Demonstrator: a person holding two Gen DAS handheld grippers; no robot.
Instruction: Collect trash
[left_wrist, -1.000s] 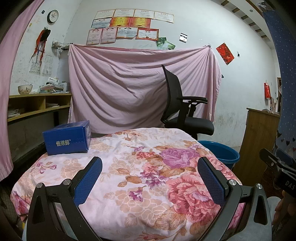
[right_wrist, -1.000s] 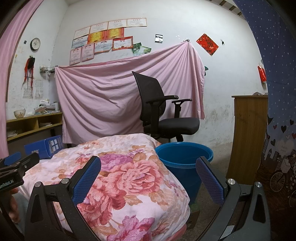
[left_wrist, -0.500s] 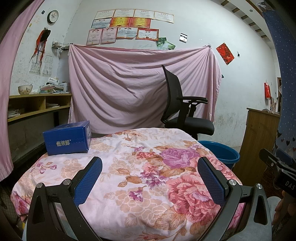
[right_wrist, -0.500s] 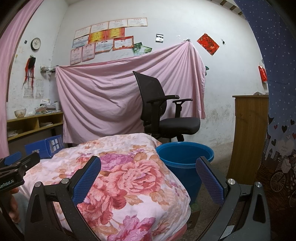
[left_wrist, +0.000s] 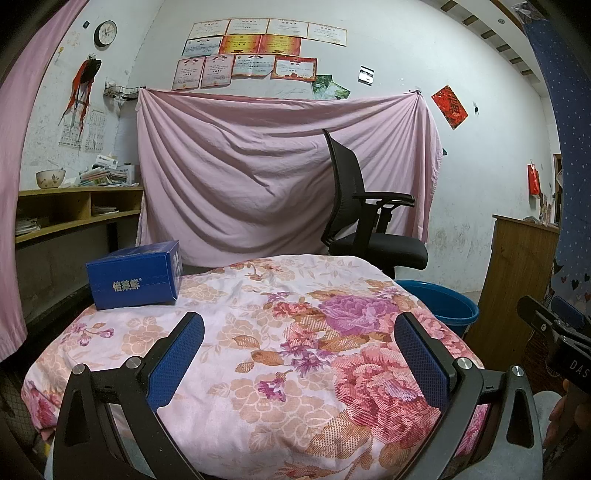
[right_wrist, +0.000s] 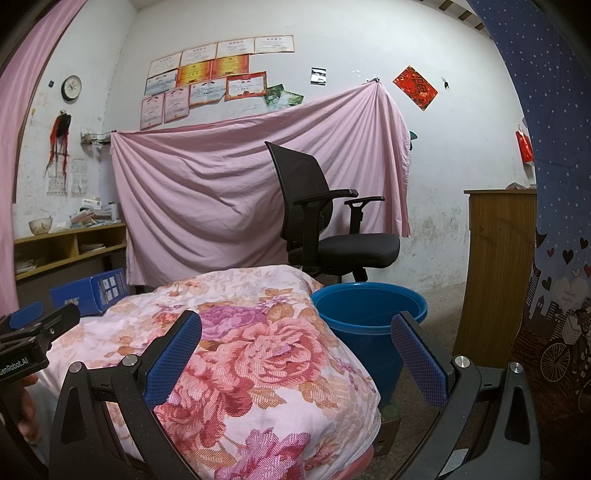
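Note:
A blue cardboard box (left_wrist: 135, 275) with white lettering lies on the far left of the floral quilt (left_wrist: 258, 332); the right wrist view shows the same blue box (right_wrist: 90, 295) at the left. A blue plastic bucket (right_wrist: 367, 325) stands on the floor just right of the quilt, and its rim (left_wrist: 439, 302) peeks out in the left wrist view. My left gripper (left_wrist: 299, 354) hovers open over the quilt's near part, well short of the box. My right gripper (right_wrist: 295, 358) is open too, held above the quilt's right edge with the bucket ahead.
A black office chair (right_wrist: 325, 229) stands behind the bucket before a hung pink sheet (left_wrist: 277, 173). A wooden cabinet (right_wrist: 495, 266) is at the right, wooden shelves (left_wrist: 70, 214) at the left. Part of a small cardboard box (right_wrist: 388, 428) shows under the quilt's edge.
Nothing has visibly moved apart from a very slight shift of the right wrist view; both grippers stay open.

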